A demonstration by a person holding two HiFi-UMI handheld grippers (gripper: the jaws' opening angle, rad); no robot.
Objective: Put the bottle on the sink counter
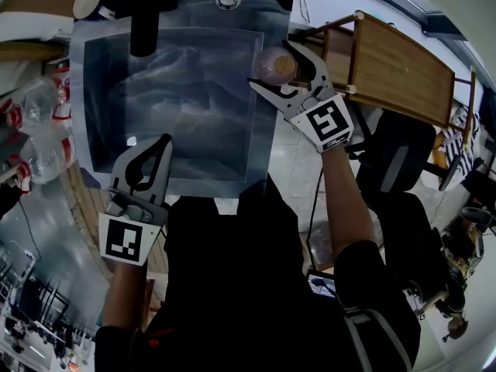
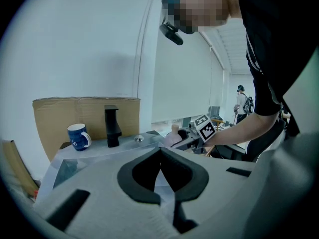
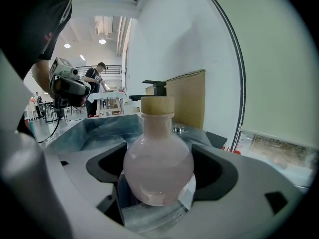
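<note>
Two pads only on a round body: right gripper (image 1: 284,73) clamped across the fat belly of the bottle (image 3: 158,163), holding it over the narrow strip of sink counter (image 1: 269,142) to the right of the basin (image 1: 178,99). Cannot tell whether resting on the strip or hanging just above. Left gripper (image 2: 160,153) pressed shut on nothing, over the front rim, well apart from the bottle.

Plenty to go wrong from here. Could slip: smooth curved belly, little for flat pads to bite on, and a squeeze above or below the widest part likely to pop it out. Could drop into the basin if released too near the inner edge of that strip, or go over the outer edge if placed too far the other way. Could topple if let go tilted, with a wide body on a base hidden below the jaws. Better set flat and settled before easing the jaws apart.

Standing neck-up, wooden cap (image 3: 157,105) on top. Long axis close to vertical, running belly to neck to cap; seen nearly end-on from the head view, cap toward the camera.
</note>
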